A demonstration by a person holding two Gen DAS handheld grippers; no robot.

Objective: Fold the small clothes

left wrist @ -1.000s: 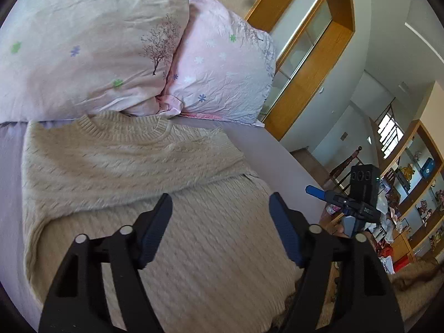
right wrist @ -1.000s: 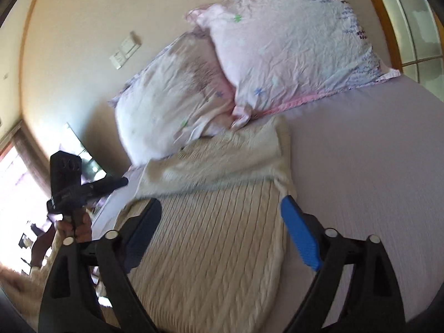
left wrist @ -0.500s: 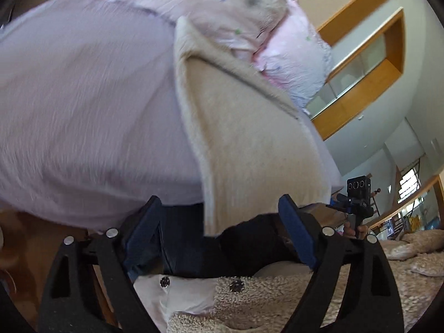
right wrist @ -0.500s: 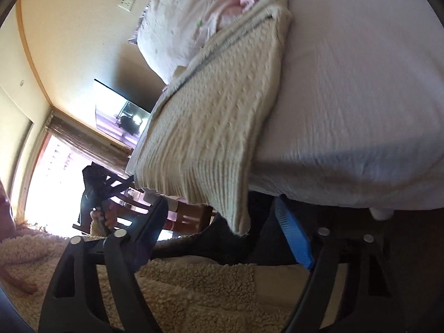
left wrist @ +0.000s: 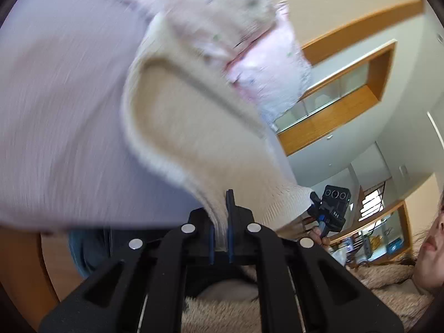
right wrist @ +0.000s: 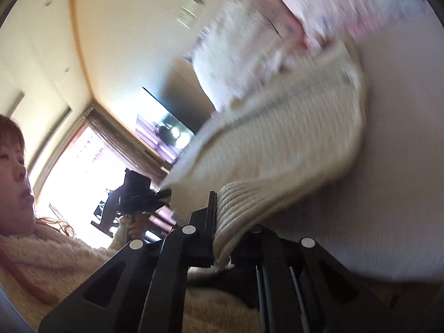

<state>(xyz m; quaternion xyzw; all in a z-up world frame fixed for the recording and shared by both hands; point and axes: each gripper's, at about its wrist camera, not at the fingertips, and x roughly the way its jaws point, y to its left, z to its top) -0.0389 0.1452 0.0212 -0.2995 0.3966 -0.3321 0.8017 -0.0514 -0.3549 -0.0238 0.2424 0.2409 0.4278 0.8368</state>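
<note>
A cream cable-knit sweater lies on the pale lilac bed, its hem lifted off the near edge. My left gripper is shut on the hem's left corner. My right gripper is shut on the hem's right corner, where the ribbed band bunches between the jaws. The sweater stretches from both grippers toward the pillows. Each view shows the other gripper held in a hand. Both views are motion-blurred.
Two pale floral pillows lie at the head of the bed. The person's face and fluffy beige top are close to the grippers. A wood-framed window is to the right, a wall TV to the left.
Both grippers went from open above the sweater down to the bed's near edge, closed on the hem corners, and are lifting the hem.
</note>
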